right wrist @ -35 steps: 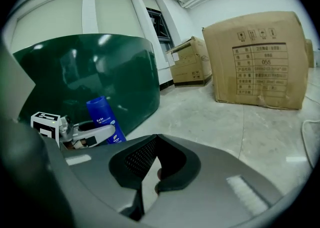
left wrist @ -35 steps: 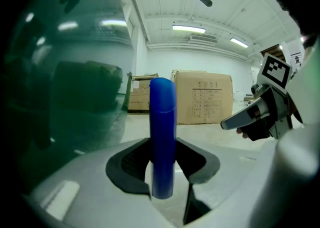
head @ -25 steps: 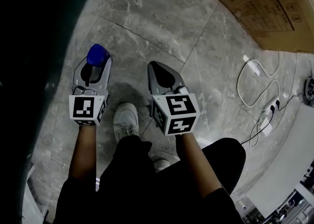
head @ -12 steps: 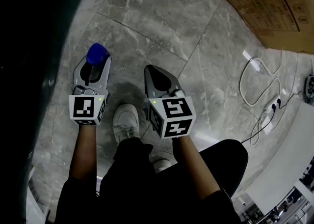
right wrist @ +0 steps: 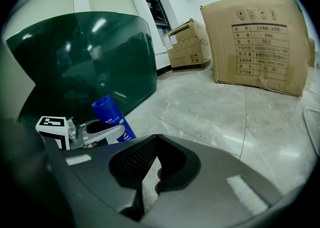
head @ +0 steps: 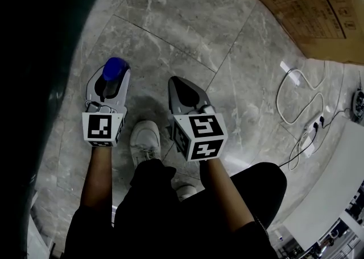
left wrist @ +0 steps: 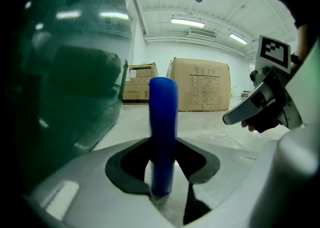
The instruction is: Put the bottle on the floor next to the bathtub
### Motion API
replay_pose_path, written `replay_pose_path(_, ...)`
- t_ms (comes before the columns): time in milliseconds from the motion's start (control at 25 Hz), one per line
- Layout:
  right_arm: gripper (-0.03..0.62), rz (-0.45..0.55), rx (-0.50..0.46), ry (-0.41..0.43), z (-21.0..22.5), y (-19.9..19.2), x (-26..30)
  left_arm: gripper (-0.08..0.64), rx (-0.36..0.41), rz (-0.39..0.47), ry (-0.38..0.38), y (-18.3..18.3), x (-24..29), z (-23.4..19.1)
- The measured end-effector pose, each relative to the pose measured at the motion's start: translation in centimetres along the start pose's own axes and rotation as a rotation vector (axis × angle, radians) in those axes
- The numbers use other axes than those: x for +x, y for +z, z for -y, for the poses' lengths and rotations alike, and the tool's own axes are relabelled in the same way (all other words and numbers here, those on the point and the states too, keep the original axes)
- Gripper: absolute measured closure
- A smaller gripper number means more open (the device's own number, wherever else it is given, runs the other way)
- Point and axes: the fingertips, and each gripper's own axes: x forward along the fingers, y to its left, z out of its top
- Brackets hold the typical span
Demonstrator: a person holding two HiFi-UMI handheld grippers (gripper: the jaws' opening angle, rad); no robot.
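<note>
The bottle (head: 114,69), blue with a flat top, stands upright between the 2 jaws of the left gripper (head: 111,82), which are clamped on its lower body. In the left gripper view it rises straight up out of the jaw notch, with pale print on its side visible from the right gripper view. No tabletop is in view, so places are given against the floor (head: 187,19) and the tub. The bottle hangs over the grey marble tiles, just beside the dark green wall of the bathtub (right wrist: 85,57), which fills the left of the head view.

The right gripper (head: 177,86) hovers near the left one, on its right. Its jaws are together and hold nothing.

Below the 2 grippers is the person's white shoe (head: 145,141). Well apart toward the upper right stands a large cardboard box (head: 307,8), and white cables (head: 301,110) lie on the tiles at the right.

As for progress, the carrying looks largely done, since the bottle is already at the tub's side. It seems held clear of the tiles rather than resting on them. What is left, by my reading, is to lower it upright onto the floor near the tub wall and open the jaws.
</note>
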Motion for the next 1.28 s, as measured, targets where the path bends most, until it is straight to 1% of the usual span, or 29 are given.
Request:
replay_pose_path(400, 0.566, 0.006, -0.003, 0.006, -0.3, -0.1, -0.4, 0.4, 0.004, 0.002, 0.006, -0.3, -0.3, 0.0)
replay_pose_path(560, 0.566, 0.008, -0.002, 0.008, -0.3, -0.2, -0.5, 0.399, 0.004, -0.012, 0.014, -0.2, -0.3, -0.1)
replay_pose_path(720, 0.566, 0.014, 0.0, 0.017, -0.6, 0.2, -0.9, 0.392, 0.008, -0.016, 0.005, -0.1, -0.6, 0.0)
replay_pose_path(920, 0.566, 0.035, 0.002, 0.018, -0.6, 0.4, -1.3, 0.357, 0.015, -0.01, 0.006, 0.6, -1.2, -0.1)
replay_pose_path(1080, 0.566, 0.047, 0.005, 0.022, -0.8, 0.6, -1.6, 0.354, 0.014, 0.002, -0.003, 1.3, -1.8, 0.1)
replay_pose_path(1280, 0.566, 0.072, 0.013, 0.033, -1.5, 1.6, -2.3, 0.354, 0.035, 0.009, -0.013, 2.3, -3.1, 0.4)
